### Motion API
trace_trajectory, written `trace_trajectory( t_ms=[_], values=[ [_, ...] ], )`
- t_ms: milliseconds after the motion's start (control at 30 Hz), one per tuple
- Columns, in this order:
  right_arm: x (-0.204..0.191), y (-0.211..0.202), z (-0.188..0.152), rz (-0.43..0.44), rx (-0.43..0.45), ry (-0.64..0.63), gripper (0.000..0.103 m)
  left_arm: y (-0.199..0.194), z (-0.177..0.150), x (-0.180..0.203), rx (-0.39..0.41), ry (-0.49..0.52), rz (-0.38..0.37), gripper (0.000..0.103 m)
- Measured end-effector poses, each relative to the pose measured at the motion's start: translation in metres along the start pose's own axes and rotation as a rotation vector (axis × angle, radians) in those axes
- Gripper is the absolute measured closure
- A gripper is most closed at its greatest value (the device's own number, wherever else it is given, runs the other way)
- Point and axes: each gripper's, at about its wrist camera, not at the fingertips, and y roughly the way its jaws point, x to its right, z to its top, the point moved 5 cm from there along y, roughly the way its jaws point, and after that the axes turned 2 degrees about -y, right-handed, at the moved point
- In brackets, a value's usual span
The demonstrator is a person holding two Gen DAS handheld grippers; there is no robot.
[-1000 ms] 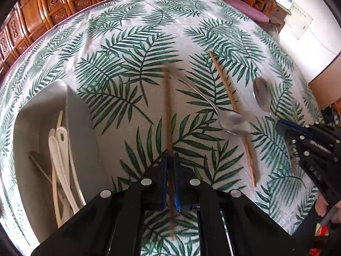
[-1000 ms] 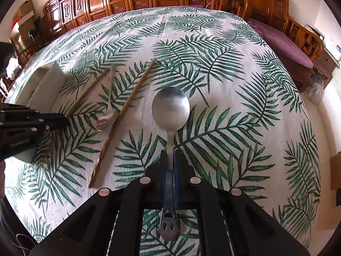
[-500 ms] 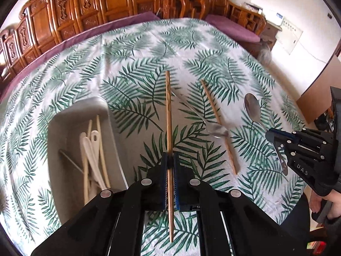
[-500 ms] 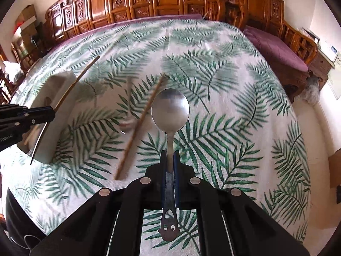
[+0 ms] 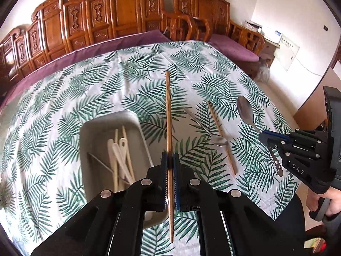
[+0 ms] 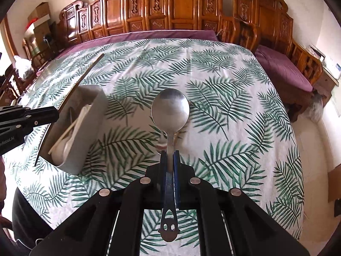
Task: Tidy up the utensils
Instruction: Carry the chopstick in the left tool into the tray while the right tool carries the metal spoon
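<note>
Right claw (image 6: 169,160) pinching steel spoon (image 6: 170,112) (bowl forward), grey tray (image 6: 93,125) at left, leaf-print tablecloth (image 6: 223,106)

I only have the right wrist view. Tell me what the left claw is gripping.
Observer: The left claw is shut on a wooden chopstick, which sticks out past both ends of its pads.
Operator: Report what lies on the cloth behind my spoon.
Observer: A second chopstick and a small metal spoon lie on the tablecloth, right of the grey tray. The spoon's bowl is against the chopstick.
</note>
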Motion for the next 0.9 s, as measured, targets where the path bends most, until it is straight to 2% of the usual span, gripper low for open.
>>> trace_trajectory(
  t_ms=[267, 567, 900],
  values=[
    [-0.029, -0.009, 0.013, 0.034, 0.021, -0.040, 0.096, -0.010, -0.006, -0.036, 0.015, -0.051, 0.037, 0.099],
    [-0.066, -0.014, 0.028, 0.081, 0.038, -0.097, 0.096, -0.003, -0.016, -0.076, -0.001, -0.110, 0.080, 0.099],
    [-0.097, -0.015, 0.037, 0.114, 0.038, -0.143, 0.096, 0.011, -0.021, -0.095, -0.019, -0.144, 0.080, 0.098]
  ],
)
